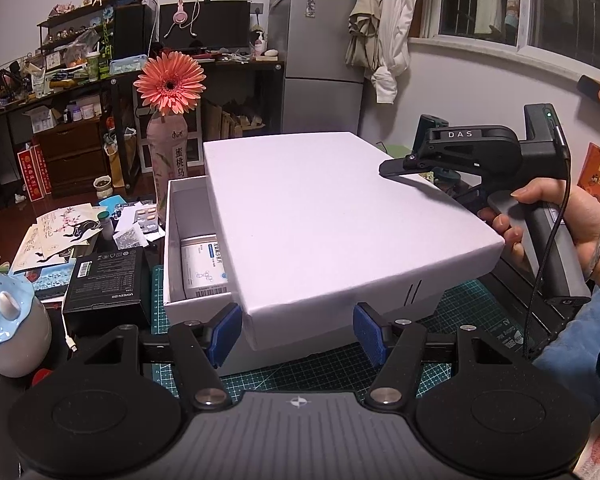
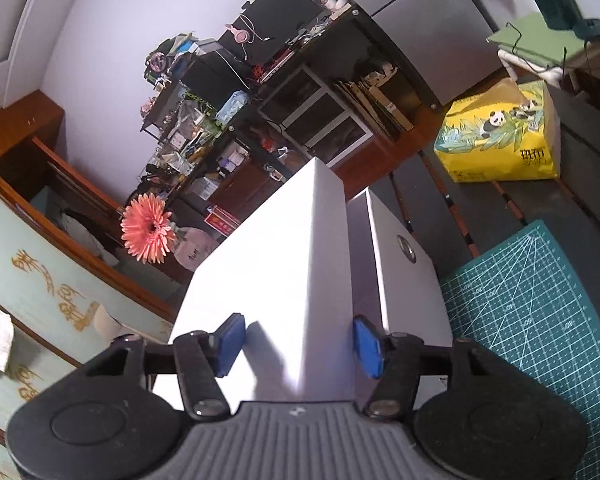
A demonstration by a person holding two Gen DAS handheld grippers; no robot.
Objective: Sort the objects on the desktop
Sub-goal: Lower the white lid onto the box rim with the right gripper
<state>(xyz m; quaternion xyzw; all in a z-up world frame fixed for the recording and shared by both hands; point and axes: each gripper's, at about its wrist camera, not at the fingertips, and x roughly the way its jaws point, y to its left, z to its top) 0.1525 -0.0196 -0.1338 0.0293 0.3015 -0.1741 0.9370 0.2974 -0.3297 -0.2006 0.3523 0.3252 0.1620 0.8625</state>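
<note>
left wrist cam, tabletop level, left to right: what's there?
Blue-and-white ceramic figure → black carton → open white box with a medicine pack inside → white lid lying askew over it → right gripper at the lid's far right edge, jaw state unclear.

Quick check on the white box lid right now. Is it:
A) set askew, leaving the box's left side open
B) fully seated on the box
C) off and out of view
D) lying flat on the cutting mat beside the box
A: the lid sits askew on the white box, whose left side is uncovered, showing a medicine carton inside.
</note>
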